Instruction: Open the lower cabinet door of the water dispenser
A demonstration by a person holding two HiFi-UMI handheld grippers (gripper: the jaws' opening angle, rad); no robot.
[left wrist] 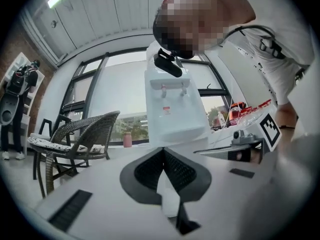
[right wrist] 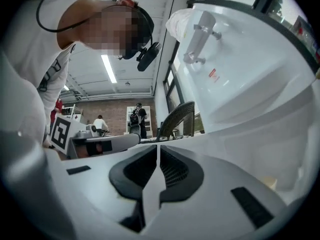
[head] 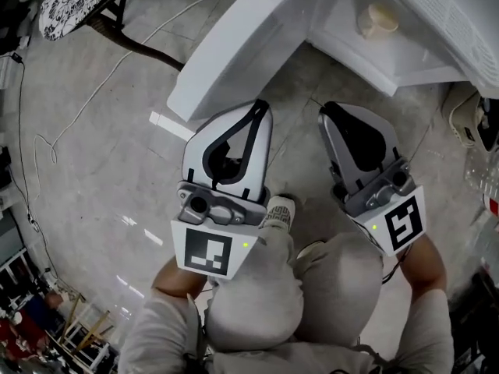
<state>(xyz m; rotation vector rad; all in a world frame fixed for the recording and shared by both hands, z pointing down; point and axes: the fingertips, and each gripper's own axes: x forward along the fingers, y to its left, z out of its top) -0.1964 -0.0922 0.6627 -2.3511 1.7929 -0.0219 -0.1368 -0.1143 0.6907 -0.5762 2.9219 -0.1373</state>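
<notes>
the white water dispenser (head: 437, 22) stands on the floor (head: 101, 154) at the top of the head view, just ahead of both tools. its lower cabinet door (head: 234, 45) hangs wide open to the left, baring a white compartment with a small cream object (head: 378, 20) inside. the left tool (head: 261, 106) and the right tool (head: 327, 109) each have their jaws together, with nothing between them. the frame edge cuts off the dispenser's upper part there. neither the door's handle nor what the cream object is can be made out.
</notes>
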